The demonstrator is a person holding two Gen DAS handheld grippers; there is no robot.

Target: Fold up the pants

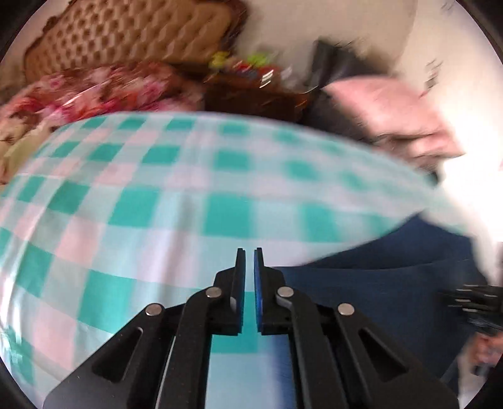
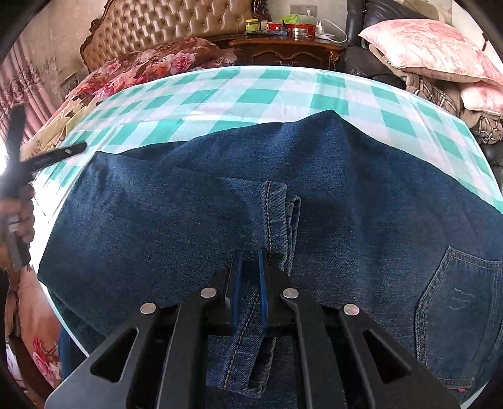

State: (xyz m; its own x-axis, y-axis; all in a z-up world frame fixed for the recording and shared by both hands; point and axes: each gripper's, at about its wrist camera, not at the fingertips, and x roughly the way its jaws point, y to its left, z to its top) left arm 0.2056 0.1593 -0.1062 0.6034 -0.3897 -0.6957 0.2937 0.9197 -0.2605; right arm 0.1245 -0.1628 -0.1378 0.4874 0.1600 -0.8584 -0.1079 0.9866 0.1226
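Dark blue jeans lie folded across a table under a teal, pink and white checked cloth. A back pocket shows at the lower right. My right gripper is shut on the hem of a jeans leg, which lies over the folded body. My left gripper hovers over the checked cloth, its jaws nearly closed with nothing between them. The jeans lie to its right. The left wrist view is motion-blurred. The left gripper also shows at the left edge of the right wrist view.
A tufted headboard and floral bedding lie behind the table. A dark wooden nightstand with small items stands at the back. Pink pillows and blankets are stacked at the right.
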